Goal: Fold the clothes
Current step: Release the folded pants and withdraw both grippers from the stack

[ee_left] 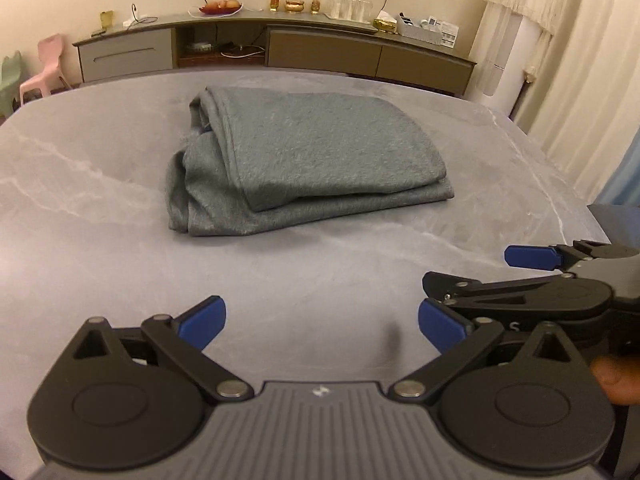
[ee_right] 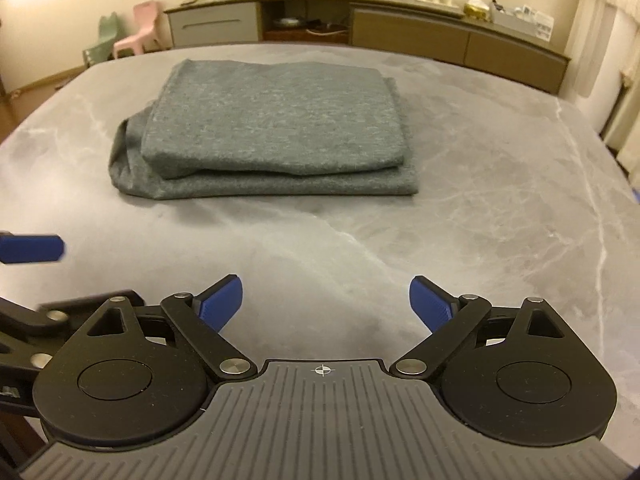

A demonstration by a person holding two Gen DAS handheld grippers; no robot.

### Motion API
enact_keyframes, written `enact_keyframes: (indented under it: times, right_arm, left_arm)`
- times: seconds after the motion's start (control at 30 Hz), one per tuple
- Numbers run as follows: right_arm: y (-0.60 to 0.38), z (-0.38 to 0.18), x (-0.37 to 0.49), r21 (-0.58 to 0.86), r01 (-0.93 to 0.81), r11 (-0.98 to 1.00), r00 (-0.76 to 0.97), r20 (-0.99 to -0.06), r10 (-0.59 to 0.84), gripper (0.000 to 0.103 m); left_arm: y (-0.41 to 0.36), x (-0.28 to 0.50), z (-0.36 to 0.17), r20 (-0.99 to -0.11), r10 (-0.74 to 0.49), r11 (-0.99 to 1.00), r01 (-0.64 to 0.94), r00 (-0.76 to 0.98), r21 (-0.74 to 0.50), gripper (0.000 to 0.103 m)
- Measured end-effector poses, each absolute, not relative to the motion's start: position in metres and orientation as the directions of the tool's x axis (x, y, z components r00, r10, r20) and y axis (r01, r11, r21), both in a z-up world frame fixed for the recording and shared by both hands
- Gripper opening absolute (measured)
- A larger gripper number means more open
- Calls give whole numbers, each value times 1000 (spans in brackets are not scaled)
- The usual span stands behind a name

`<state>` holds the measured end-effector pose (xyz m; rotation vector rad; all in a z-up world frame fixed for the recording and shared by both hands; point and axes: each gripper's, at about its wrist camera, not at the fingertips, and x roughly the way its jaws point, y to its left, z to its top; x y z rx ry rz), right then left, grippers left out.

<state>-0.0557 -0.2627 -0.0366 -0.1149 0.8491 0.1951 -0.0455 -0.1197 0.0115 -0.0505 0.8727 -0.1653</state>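
A grey-green garment [ee_left: 304, 160] [ee_right: 272, 128] lies folded into a thick rectangle on the grey marble table [ee_left: 100, 200] [ee_right: 480, 208], its loose layers bunched at the left side. My left gripper [ee_left: 320, 322] hovers over bare table in front of the garment, open, with nothing between its blue pads. My right gripper [ee_right: 326, 302] is close beside it on the right, also open and empty, well short of the garment's near edge. Each gripper shows in the other's view: the right gripper [ee_left: 480, 270] at the right edge, the left gripper's blue fingertip [ee_right: 30, 249] at the left edge.
A long low sideboard [ee_left: 280, 44] stands behind the table with a fruit bowl [ee_left: 221, 7], glasses [ee_left: 352, 6] and boxes on it. A pink child's chair [ee_left: 44, 68] is at the far left. Curtains [ee_left: 580, 60] and a white column unit [ee_left: 504, 72] stand at the right. A fingertip [ee_left: 612, 376] shows behind the right gripper.
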Motion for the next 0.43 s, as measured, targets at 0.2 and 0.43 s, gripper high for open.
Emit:
enact_keyframes:
  times: [0.2, 0.43]
  right_arm:
    - [-270, -30, -59, -48, -208, 977, 667, -738, 105, 89]
    - [-267, -26, -62, -58, -229, 972, 674, -730, 115, 90]
  left_arm:
    - [-127, -49, 16, -758, -162, 986, 133, 632, -100, 103]
    - [-126, -51, 14, -759, -150, 988, 117, 634, -97, 103]
